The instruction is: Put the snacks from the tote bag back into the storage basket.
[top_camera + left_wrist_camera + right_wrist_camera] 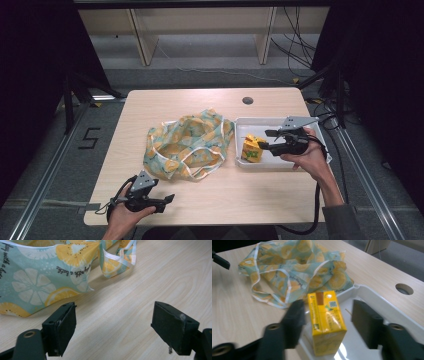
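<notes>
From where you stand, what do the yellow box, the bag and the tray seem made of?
Yellow drink carton: coated paperboard, it seems, glossy with folded seams. Lemon-print bag: thin woven fabric, matte, crumpled, white-piped edges. White tray: probably moulded plastic, smooth, rounded rim with a slight sheen.

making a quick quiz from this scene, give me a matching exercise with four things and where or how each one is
Things:
1. yellow carton
2. fruit-print bag
3. left gripper
4. round hole

Places or states:
A. crumpled at the table's middle
B. in the tabletop, beyond the white tray
C. standing in the white tray, between the right gripper's jaws
D. open over bare wood at the near edge

Pairs: 1-C, 2-A, 3-D, 4-B
</notes>
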Tool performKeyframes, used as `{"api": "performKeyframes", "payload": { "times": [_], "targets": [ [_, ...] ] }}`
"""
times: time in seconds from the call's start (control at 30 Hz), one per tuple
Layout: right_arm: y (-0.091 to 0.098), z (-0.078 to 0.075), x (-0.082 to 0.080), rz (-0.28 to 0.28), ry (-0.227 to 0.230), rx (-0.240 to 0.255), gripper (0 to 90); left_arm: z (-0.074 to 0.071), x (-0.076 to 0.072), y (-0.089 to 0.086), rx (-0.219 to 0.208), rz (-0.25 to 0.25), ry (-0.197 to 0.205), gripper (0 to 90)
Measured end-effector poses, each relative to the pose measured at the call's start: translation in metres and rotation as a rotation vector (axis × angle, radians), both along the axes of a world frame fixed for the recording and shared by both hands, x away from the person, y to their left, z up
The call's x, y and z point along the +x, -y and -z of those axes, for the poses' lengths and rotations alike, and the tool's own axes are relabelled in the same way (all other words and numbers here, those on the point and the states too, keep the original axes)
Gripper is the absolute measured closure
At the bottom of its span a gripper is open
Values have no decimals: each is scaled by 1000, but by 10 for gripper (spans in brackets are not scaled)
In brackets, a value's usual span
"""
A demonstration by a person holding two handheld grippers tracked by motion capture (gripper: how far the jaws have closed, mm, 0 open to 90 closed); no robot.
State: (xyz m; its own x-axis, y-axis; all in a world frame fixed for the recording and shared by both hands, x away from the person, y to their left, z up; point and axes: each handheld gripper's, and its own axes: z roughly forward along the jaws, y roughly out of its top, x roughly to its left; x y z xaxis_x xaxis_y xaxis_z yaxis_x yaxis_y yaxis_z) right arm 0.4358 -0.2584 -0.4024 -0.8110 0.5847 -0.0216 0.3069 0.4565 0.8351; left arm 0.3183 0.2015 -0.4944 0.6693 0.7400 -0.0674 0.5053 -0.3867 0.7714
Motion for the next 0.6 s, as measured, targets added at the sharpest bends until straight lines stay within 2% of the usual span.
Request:
{"api": "performKeyframes", "payload": {
  "times": [0.1, 0.17, 0.2, 0.27, 0.37, 0.4, 0.43, 0.47, 0.6],
  "targets": [
    [1, -1, -10, -18, -29, -24, 776, 0, 0, 0, 0, -8, -2, 194],
    [-1, 2, -15, -30, -27, -53, 869, 0, 0, 0, 0, -8, -2, 195],
    [-3, 4, -18, -12, -48, -59, 884, 0, 0, 0, 2, -5, -6, 195],
    [-5, 7, -20, -25, -55, -83, 900, 0, 0, 0, 3, -5, -6, 195],
    [-9, 10, -22, -25, -52, -86, 900, 0, 0, 0, 2, -5, -5, 195],
    [-9, 10, -22, -24, -69, -96, 900, 0, 0, 0, -1, -2, -9, 195],
    [-10, 12, -21, -29, -60, -100, 900, 0, 0, -1, 13, 11, -4, 195],
    [-10, 12, -20, -33, -72, -107, 900, 0, 0, -1, 17, 16, 2, 195],
    [-11, 19, -18, -27, -82, -117, 900, 1, 0, 1, 3, 6, 2, 195]
  ]
}}
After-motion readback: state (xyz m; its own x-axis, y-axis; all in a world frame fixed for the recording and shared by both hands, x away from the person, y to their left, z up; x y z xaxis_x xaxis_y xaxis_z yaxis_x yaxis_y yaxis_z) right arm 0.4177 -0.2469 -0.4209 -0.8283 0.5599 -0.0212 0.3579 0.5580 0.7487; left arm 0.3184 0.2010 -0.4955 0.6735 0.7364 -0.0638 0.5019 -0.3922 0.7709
